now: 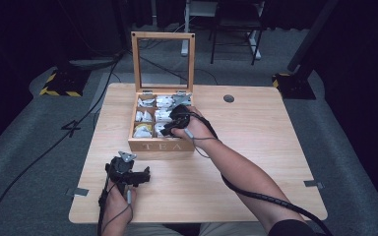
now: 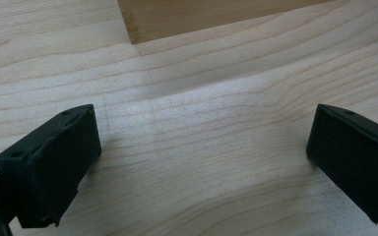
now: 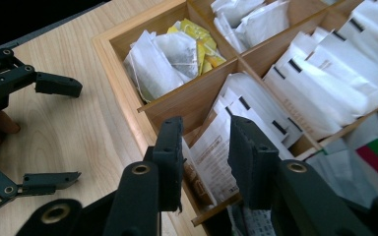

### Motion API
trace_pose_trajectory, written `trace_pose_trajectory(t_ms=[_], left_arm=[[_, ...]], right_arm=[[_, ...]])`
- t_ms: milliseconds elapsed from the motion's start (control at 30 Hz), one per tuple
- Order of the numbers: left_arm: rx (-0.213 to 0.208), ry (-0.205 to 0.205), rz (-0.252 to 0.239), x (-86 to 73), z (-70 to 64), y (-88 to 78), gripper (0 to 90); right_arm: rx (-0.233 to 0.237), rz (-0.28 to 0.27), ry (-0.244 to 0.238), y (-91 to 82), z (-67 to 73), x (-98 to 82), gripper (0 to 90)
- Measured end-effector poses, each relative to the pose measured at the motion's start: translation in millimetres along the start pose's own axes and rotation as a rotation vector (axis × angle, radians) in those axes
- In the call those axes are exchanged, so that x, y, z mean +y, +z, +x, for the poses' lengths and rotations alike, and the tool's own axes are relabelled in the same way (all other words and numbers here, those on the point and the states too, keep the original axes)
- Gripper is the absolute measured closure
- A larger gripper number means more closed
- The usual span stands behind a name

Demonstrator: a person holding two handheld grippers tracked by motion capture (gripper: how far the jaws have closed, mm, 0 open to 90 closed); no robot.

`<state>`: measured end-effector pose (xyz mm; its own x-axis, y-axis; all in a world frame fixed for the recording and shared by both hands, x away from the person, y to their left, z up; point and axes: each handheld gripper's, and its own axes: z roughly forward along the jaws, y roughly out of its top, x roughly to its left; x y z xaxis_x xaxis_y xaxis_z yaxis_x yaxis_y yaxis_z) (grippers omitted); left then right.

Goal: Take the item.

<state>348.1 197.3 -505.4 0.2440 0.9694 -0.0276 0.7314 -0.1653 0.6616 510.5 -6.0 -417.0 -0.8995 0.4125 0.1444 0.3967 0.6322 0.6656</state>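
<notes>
L gripper [image 1: 137, 175] rests on the worktop [image 1: 256, 147] nr the front-left corner, jaws spread wide w/ nothing between (bare wood under them in the left gripper view). Wooden tea box [image 1: 155, 144], lid up, sits twd the back edge, left of centre. R gripper [image 3: 204, 162] is in the box's front-right compartment, jaws part-closed around a white tea sachet [image 3: 215, 156]; can't tell if pads press it.

light wooden table [image 1: 256, 162] centred on grey carpet floor [image 1: 24, 162]. round grommet hole [image 1: 229, 98] near table's far edge. beyond table: dark chair [image 1: 236, 24]. yellow-black striped base [image 1: 59, 81] off table's far-left corner. surroundings dim.
</notes>
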Motion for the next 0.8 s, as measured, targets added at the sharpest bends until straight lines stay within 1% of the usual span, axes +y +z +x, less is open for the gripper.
trace_pose_trajectory(t_ms=[100,133,167,233,367,433,467,567,600,633,667,700,733,800], left_arm=[[0.0,0.0,0.0,0.0,0.0,0.0,0.4],[0.0,0.0,0.0,0.0,0.0,0.0,0.4],[0.001,0.002,-0.001,0.0,0.1,0.0,0.3],[0.001,0.002,-0.001,0.0,0.2,0.0,0.3],[0.003,0.004,-0.001,0.0,0.2,0.1,0.3],[0.003,0.004,-0.002,0.0,0.2,0.1,0.4],[0.003,0.003,-0.002,0.0,0.2,0.2,0.4],[0.003,0.003,-0.002,0.0,0.2,0.2,0.3],[0.003,0.003,-0.002,0.0,0.2,0.2,0.3],[0.003,0.004,-0.002,0.0,0.2,0.1,0.4],[0.003,0.004,-0.002,0.0,0.2,0.1,0.3],[0.003,0.004,-0.002,0.0,0.2,0.1,0.3],[0.003,0.004,-0.002,0.0,0.2,0.1,0.4],[0.002,0.004,0.0,0.1,0.3,0.0,0.4]], right_arm=[[-0.001,0.026,-0.004,6.8,1.6,-0.4,68.7],[-0.001,0.026,-0.004,6.8,1.6,-0.4,68.7],[-0.005,0.027,0.007,9.5,1.6,-0.1,69.2],[-0.007,0.03,0.009,10.3,1.3,0.0,69.2],[-0.018,0.048,0.022,17.1,0.6,-0.4,70.3],[-0.027,0.067,0.035,21.9,0.3,-1.5,72.5],[-0.027,0.067,0.035,21.9,0.3,-1.5,72.5],[-0.022,0.084,0.039,25.2,0.7,-2.0,79.0],[-0.022,0.091,0.036,25.4,1.3,-1.9,81.5],[-0.024,0.089,0.02,25.2,2.7,-1.4,85.9],[-0.024,0.089,0.02,25.2,2.7,-1.4,85.9],[-0.031,0.085,0.009,24.6,3.3,-0.9,86.9],[-0.035,0.075,-0.005,22.4,3.9,0.5,89.8],[-0.036,0.056,-0.018,19.4,4.4,2.3,90.0]])
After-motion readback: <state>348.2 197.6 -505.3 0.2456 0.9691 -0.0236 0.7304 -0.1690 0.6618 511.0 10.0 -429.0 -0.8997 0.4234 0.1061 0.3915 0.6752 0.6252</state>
